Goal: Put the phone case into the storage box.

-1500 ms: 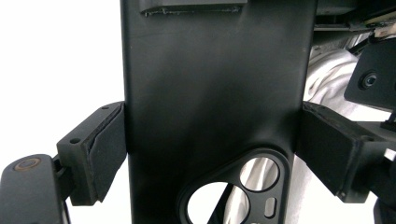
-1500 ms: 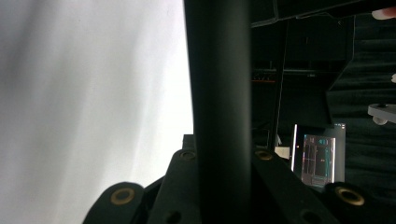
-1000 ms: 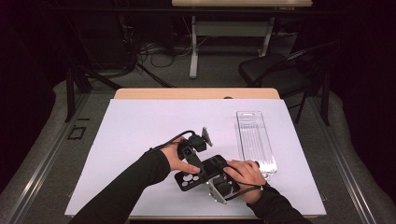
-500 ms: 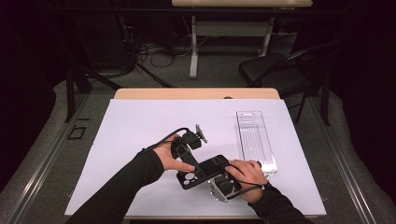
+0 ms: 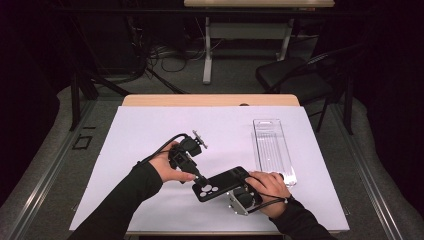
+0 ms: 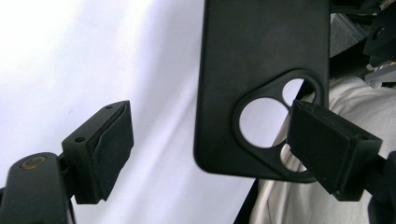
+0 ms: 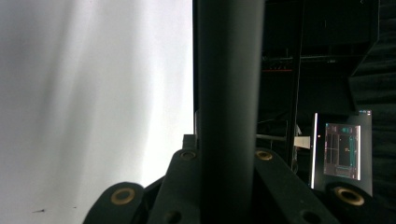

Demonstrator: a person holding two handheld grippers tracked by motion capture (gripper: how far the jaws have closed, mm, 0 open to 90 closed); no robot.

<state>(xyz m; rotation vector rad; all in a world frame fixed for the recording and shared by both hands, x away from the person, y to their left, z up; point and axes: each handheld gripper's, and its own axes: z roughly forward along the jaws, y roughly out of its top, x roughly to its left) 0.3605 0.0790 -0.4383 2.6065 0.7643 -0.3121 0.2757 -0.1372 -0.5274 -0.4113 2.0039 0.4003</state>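
Near the front edge of the desk (image 5: 150, 125), right of its middle: a black phone case (image 5: 220, 184), clamped edgewise in the right gripper (image 5: 243, 198), jaws closed tight on its rim, as the right gripper view shows with the case's dark edge rising straight up between them. Lying about flat just over the white sheet, long axis slanting from the right hand (image 5: 267, 186) toward the left and slightly nearer the front edge, camera-ring end pointing at the left gripper (image 5: 199, 176). Left gripper's jaws wide, having just narrowed a little, pads not pressing; in the left gripper view one pad in front of the three-holed camera ring, the other well off to the side over bare sheet. Left hand (image 5: 170, 167) just behind and left of the case. Farther back by the right edge: a clear plastic tray (image 5: 272, 150), long axis running front to back, near the right hand. Wide open room over the left half and back of the white sheet. Beyond the far edge: grey floor, a dark chair (image 5: 295, 80), cables, another table's legs, a dim room.
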